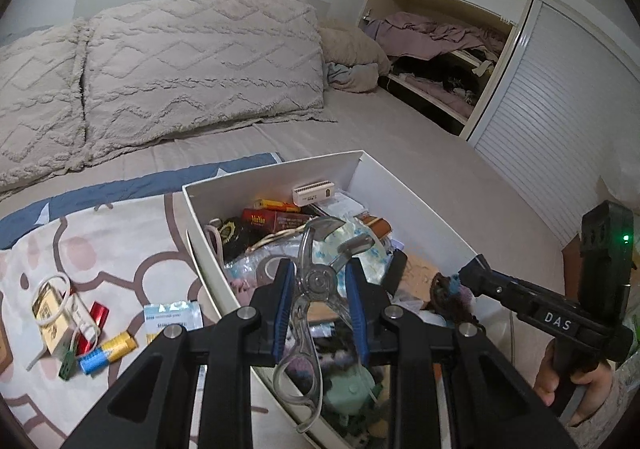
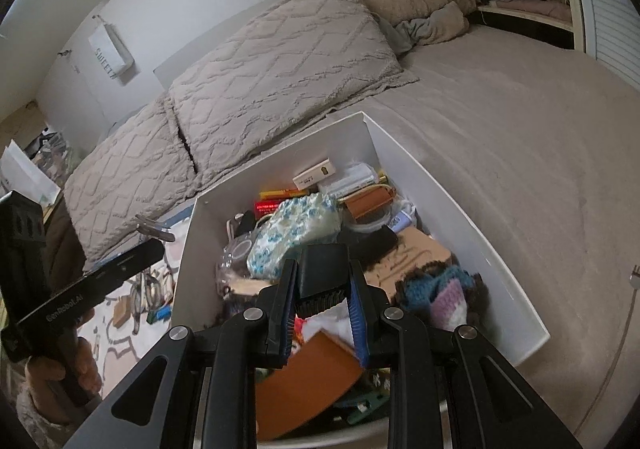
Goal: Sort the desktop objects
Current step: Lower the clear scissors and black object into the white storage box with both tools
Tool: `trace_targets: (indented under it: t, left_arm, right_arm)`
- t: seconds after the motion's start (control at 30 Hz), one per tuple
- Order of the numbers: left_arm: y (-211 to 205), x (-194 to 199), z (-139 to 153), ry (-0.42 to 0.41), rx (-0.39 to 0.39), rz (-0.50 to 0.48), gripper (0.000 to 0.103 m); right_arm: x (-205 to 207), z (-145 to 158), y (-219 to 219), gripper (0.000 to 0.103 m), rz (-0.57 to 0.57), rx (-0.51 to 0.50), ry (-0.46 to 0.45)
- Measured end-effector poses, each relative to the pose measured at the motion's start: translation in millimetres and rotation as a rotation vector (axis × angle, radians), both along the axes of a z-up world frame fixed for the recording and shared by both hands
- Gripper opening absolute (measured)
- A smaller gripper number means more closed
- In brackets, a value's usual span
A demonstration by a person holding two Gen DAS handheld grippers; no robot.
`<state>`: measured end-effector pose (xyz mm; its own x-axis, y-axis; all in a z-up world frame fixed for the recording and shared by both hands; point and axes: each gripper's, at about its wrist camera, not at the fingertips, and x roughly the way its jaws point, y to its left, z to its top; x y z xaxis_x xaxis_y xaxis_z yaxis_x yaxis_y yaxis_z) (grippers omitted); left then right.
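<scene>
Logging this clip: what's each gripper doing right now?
Left gripper: shut on a clear plastic hair claw clip.
Right gripper: shut on a black brush-like object.

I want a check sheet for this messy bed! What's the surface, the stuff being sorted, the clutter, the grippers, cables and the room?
Surface: patterned blanket on a bed.
Job's things: white box full of mixed items; clear hair clip; black brush.
Clutter: battery, red lighter and packets lying on the blanket.
Grippers: left gripper shut on the clear hair clip; right gripper shut on the black brush.
Cables: thin cord on the sheet.
Surroundings: pillows, open closet with clothes.
</scene>
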<state>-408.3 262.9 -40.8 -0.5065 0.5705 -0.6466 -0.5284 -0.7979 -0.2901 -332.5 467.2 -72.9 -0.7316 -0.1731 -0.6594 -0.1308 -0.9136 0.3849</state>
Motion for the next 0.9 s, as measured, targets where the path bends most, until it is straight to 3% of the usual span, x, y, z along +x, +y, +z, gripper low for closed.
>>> trace_targets:
  t: [0.43, 0.9]
  left_arm:
    - [2.6, -52.9, -19.7, -0.043, -0.011, 0.032, 0.026]
    - [22.0, -84.3, -32.9, -0.080, -0.113, 0.031, 0.026]
  right_arm:
    - [-57.2, 11.7, -29.3, 0.024, 0.106, 0.064, -0.005]
    - [-103.5, 6.1, -58.3, 0.024, 0.208, 0.150, -0.084]
